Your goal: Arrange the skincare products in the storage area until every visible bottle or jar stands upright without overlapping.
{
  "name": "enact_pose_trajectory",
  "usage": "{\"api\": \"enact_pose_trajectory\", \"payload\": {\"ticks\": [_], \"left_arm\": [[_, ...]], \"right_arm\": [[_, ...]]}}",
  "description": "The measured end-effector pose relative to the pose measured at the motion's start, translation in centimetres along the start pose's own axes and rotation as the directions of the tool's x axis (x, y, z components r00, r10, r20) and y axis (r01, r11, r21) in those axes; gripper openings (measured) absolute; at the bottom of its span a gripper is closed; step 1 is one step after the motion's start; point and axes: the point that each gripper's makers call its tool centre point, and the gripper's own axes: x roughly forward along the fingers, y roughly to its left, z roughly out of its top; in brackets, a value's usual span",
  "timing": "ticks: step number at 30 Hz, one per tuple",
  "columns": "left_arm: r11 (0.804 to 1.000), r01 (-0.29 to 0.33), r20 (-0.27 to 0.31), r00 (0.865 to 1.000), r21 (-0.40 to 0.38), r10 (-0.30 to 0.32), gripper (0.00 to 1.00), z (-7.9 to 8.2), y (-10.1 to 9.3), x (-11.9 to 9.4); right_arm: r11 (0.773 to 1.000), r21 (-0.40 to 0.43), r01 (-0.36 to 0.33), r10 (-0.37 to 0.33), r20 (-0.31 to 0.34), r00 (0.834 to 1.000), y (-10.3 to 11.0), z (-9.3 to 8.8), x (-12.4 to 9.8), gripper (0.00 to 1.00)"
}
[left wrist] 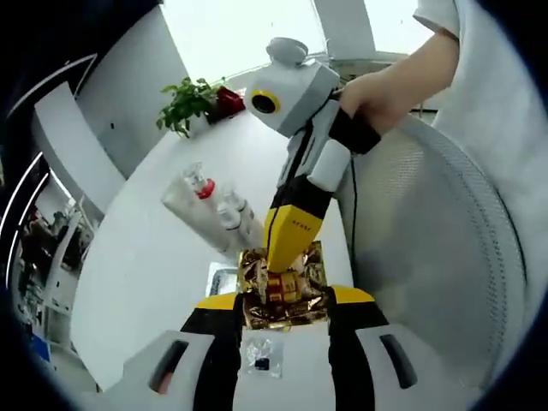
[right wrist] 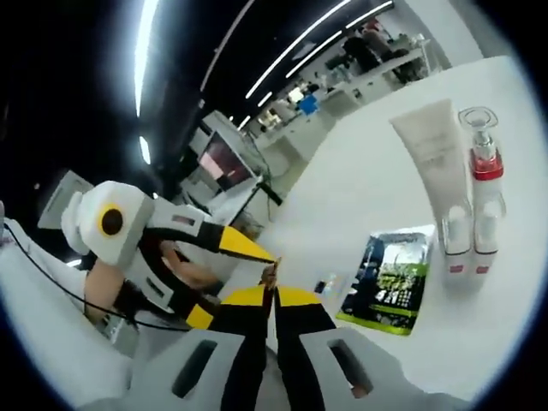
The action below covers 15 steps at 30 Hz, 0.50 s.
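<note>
Both grippers meet on the gold foil sachet (left wrist: 282,291); the left gripper (left wrist: 282,321) holds it, the right gripper (left wrist: 289,248) pinches its top; the upright bottles (left wrist: 214,210) stand just beyond on the white table (left wrist: 145,265).

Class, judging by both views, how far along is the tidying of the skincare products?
Done: the white tube and the red-collared bottle stand upright side by side. In hand: both grippers, left and right, pinch a gold foil packet. Left: the packet and a green sachet lying flat.

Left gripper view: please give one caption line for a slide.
Both grippers' fingers meet at a gold foil packet on the white table, beside upright skincare bottles.
</note>
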Motion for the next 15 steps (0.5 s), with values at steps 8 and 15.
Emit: {"api": "enact_pose_trajectory", "payload": {"ticks": [8, 15], "left_arm": [[0.987, -0.013, 0.100, 0.995, -0.162, 0.030, 0.45, 0.2, 0.9, 0.0], [0.882, -0.016, 0.201, 0.972, -0.471, 0.125, 0.54, -1.7, 2.1, -1.0]], "right_arm": [[0.999, 0.046, 0.008, -0.010, 0.040, 0.999, -0.6, 0.5, -0.4, 0.01], [0.993, 0.116, -0.009, -0.002, 0.091, 0.996, -0.5, 1.3, -0.6, 0.01]]}}
